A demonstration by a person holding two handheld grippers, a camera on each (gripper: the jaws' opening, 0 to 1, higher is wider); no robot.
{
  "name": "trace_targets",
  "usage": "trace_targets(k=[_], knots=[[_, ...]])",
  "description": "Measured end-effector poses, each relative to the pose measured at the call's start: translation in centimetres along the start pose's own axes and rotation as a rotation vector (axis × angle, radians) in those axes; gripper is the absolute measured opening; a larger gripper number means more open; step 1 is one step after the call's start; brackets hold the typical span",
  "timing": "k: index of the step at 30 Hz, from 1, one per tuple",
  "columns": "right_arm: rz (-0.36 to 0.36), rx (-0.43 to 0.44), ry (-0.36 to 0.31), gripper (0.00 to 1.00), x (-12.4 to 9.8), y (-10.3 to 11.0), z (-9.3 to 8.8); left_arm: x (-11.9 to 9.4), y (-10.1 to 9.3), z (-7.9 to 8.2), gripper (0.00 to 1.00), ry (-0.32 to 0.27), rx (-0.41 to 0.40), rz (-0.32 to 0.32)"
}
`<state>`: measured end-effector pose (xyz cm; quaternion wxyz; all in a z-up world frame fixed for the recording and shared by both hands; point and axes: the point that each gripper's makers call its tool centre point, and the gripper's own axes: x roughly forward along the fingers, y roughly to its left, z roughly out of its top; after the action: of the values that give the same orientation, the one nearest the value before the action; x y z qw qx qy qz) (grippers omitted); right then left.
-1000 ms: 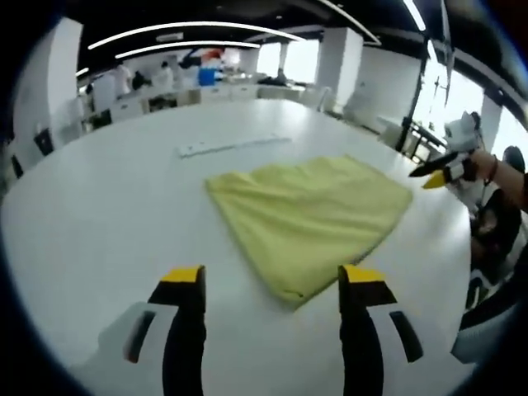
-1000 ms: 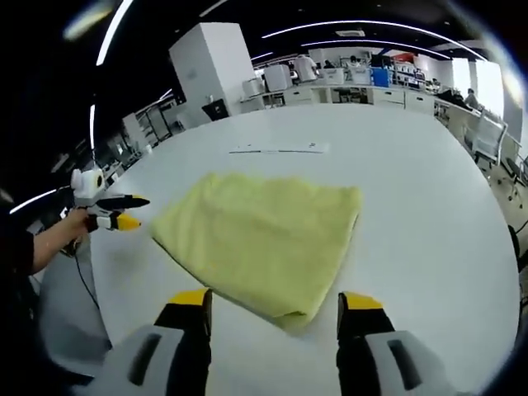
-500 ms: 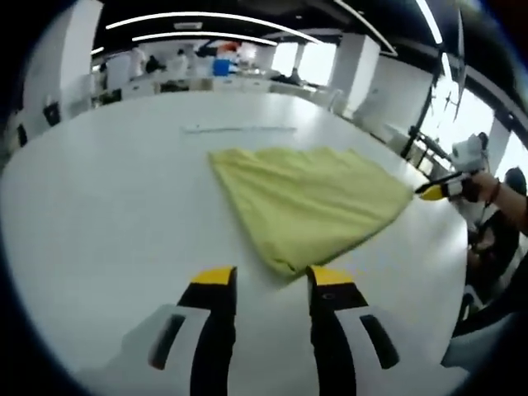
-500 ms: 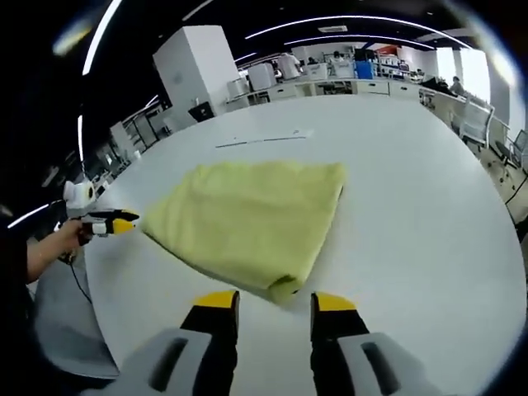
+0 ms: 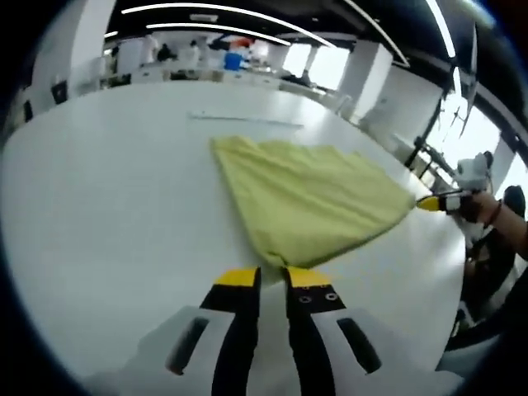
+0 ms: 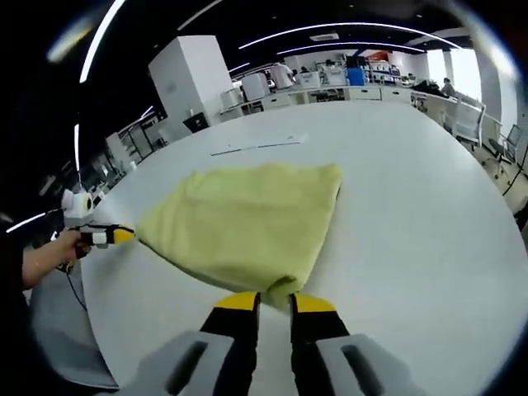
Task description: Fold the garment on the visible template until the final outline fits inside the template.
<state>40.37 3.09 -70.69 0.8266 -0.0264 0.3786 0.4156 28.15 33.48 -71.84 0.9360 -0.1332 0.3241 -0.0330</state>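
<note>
A yellow garment (image 5: 309,198) lies folded flat on the white table (image 5: 107,206). In the left gripper view my left gripper (image 5: 273,279) has its jaws closed on the garment's near corner. My right gripper (image 5: 432,200) shows at the right, pinching the far right corner. The right gripper view has the garment (image 6: 247,223) spread ahead, and my right gripper (image 6: 275,302) is shut on its nearest corner. At the left, a hand holds my left gripper (image 6: 114,236) at the garment's left corner. A thin pale line (image 6: 257,146) marks the table beyond the cloth.
The table edge (image 6: 91,322) curves close on the left of the right gripper view, with a grey floor below. Chairs (image 6: 474,124) stand at the far right. Desks, white pillars (image 6: 194,82) and people fill the background.
Both grippers have moved in toward the garment and their jaws have closed from wide open onto its corners. The garment lies much as before.
</note>
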Motion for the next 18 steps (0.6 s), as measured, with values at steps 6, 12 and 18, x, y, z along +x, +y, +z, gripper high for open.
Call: trace_targets(k=[6, 12, 18], knots=[[-0.013, 0.008, -0.006, 0.03, 0.38, -0.25, -0.26, 0.27, 0.01, -0.19, 0.09, 0.006, -0.012, 0.002], [-0.008, 0.021, -0.022, 0.00, 0.60, -0.39, -0.38, 0.43, -0.17, -0.07, 0.04, -0.001, -0.026, -0.003], [-0.010, 0.020, -0.024, 0.00, 0.58, -0.47, -0.34, 0.33, -0.83, 0.08, 0.11, -0.006, -0.021, -0.028]])
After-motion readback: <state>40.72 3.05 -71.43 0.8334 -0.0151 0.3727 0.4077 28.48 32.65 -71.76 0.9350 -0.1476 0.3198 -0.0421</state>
